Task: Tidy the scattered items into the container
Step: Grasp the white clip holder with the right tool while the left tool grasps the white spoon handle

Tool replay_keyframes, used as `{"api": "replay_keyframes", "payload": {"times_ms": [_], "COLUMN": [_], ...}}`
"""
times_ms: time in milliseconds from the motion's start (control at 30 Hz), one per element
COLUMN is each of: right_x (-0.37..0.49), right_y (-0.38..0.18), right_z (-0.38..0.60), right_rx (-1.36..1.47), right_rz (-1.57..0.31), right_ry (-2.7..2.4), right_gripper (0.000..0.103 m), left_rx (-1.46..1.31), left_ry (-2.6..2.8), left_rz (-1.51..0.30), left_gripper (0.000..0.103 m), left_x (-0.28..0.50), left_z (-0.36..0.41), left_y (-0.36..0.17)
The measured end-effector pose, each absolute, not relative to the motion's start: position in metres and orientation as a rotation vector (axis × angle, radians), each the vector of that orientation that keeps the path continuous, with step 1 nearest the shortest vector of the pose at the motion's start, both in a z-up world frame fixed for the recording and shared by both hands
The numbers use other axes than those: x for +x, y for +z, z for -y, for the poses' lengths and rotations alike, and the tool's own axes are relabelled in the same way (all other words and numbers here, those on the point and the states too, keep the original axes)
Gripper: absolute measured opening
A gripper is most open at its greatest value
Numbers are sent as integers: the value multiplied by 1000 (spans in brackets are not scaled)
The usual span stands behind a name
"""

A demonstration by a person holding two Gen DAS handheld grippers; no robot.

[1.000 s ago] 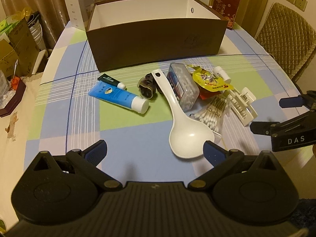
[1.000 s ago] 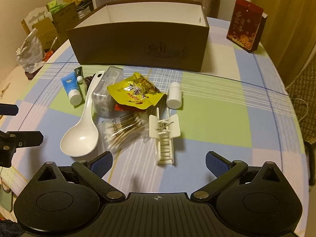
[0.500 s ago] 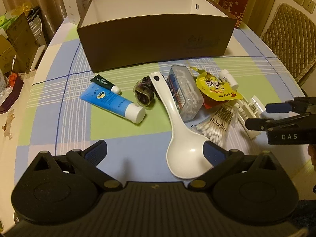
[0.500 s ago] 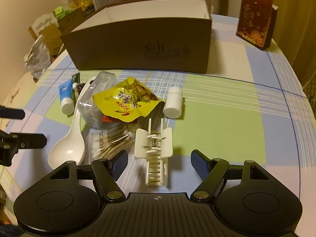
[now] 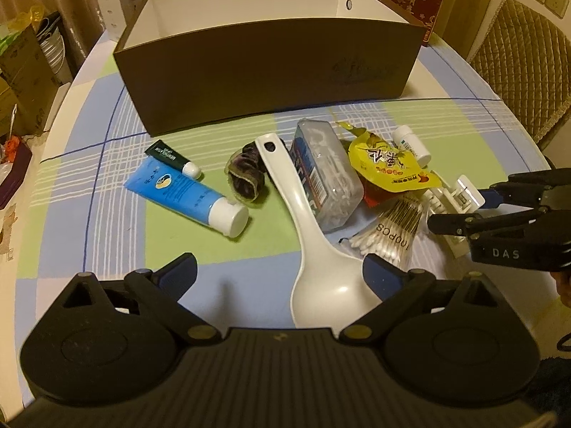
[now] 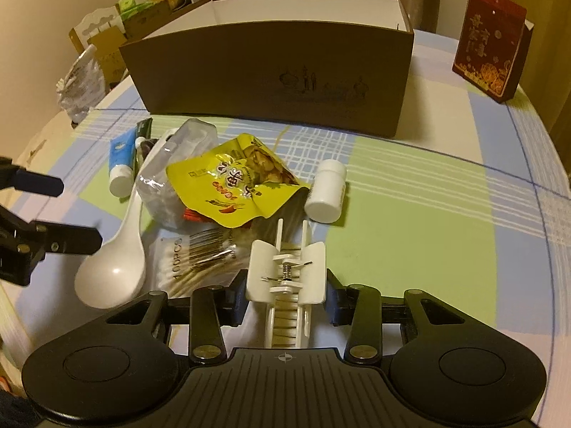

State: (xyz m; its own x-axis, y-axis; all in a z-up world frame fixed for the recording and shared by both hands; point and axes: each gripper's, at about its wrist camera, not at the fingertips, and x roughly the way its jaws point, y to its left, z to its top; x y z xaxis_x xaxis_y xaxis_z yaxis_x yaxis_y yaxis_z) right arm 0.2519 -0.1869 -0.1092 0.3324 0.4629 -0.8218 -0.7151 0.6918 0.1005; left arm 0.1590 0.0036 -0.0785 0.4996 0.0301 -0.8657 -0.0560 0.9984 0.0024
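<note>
Right tool (image 6: 285, 301) first, lowest in its own view: its jaws are closing around the white hair claw clip (image 6: 287, 278), which lies between the pads with its long axis running straight away from the tool, teeth toward the camera and spring hinge just ahead. The pads look to be at the clip's flared wings, though I can't tell whether they press yet, so call it a grasp in the making. That is the relation that matters: clip dead ahead, lengthwise in line with the fingers, squeezed across its width. Left tool (image 5: 280, 274) hangs wide, easing inward only slightly, nothing between its fingers; the bowl of the white spoon (image 5: 321, 281) sits just ahead of its right finger, handle pointing away toward the box. Beside the spoon lies the packet of cotton swabs (image 5: 389, 232), then the clear swab case (image 5: 326, 174), the yellow snack pouch (image 6: 235, 185) and the small white bottle (image 6: 326, 192). Off to the left, the blue tube (image 5: 189, 192), the small dark tube (image 5: 171, 157) and a dark scrunchie (image 5: 246, 174). Farthest back on the checked worktop (image 6: 428, 221) stands the brown box (image 5: 271, 60), open-topped, white inside, nothing visible in it. The right hand is nearer the clip; my read is a lift and a carry forward over the pile.
</note>
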Motion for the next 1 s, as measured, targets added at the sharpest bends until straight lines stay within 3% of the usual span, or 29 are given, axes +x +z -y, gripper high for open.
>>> {"api": "replay_keyframes", "payload": {"times_ms": [267,400,667,767,900,1000], "right_x": [255,257,262,261,261,259], "right_y": [-108,-108,-106,-106,-106,-106], "right_z": [195,201,211,211,210,210], "right_rx": [-292,-287,-281,-284,-288,-294], "right_rz": [-965,-967,-972,-970,-968,-966], "right_ry": [764,747,722,726,731,741], "right_gripper": [44,44,44,44,44,44], "left_rx": [-41,-65,-104,-121,-156,-174], "left_ry": [18,3,2,-11,-45,-64], "left_rz": [-1044,-1042,-1062,-1076,-1092,-1090], "left_gripper": [90,78,66,52,24,18], "left_x": [171,179,195,199,201,199], "left_z": [-2,-4,-10,-12,-12,-13], "left_y": [-84,-89,-103,-108,-115,-115]}}
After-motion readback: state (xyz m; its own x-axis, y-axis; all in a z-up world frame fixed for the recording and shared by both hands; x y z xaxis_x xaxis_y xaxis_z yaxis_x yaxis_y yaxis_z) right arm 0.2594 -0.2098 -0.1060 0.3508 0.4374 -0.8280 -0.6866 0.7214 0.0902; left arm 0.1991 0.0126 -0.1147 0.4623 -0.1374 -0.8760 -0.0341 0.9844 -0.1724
